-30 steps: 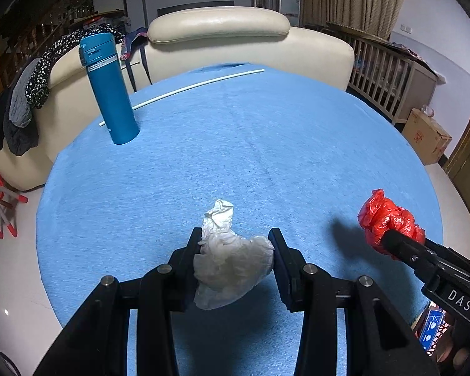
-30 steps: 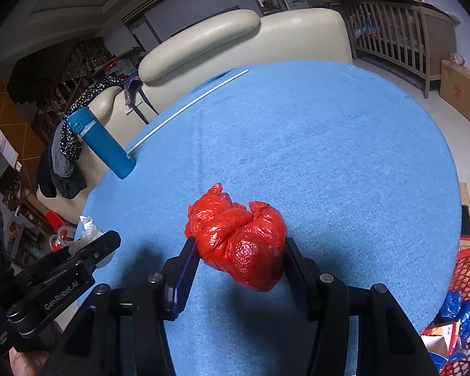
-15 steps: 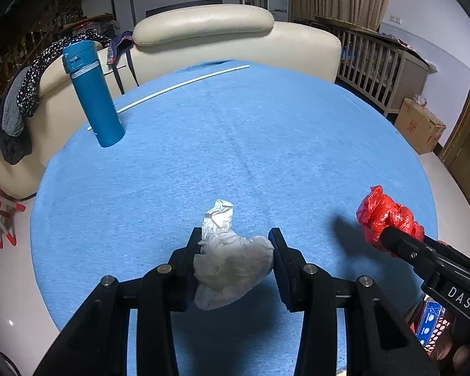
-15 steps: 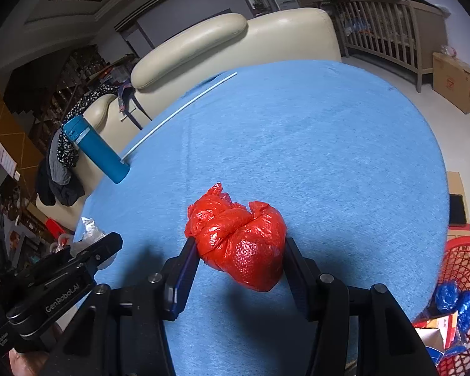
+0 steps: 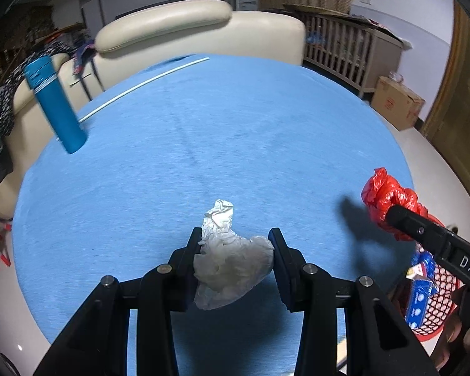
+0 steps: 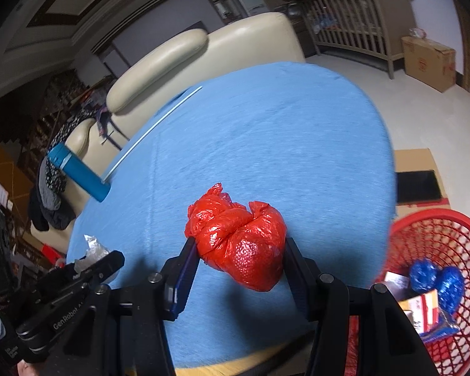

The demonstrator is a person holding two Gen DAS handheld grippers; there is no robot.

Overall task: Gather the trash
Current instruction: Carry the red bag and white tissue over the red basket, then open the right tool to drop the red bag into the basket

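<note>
My left gripper (image 5: pixel 233 252) is shut on a crumpled white wad of paper (image 5: pixel 230 263), held above the blue round table (image 5: pixel 235 131). My right gripper (image 6: pixel 239 258) is shut on a bunched red plastic bag (image 6: pixel 239 246), over the table's near right edge. The left wrist view catches that red bag (image 5: pixel 388 197) at the right, in the other gripper's fingers. In the right wrist view the white wad (image 6: pixel 92 249) peeks out at the lower left. A red mesh basket (image 6: pixel 435 244) stands on the floor right of the table, with blue wrappers and boxes inside.
A blue flask (image 5: pixel 54 103) stands at the table's left rim, and a thin white rod (image 5: pixel 147 83) lies across the far side. A cream sofa (image 5: pixel 185 31) sits behind the table. A wooden crib (image 5: pixel 351 50) and a cardboard box (image 5: pixel 398 101) stand at the right.
Both grippers have drifted to the right with their loads and rolled a little. The red basket has come much further into the right wrist view and now shows in the left wrist view.
</note>
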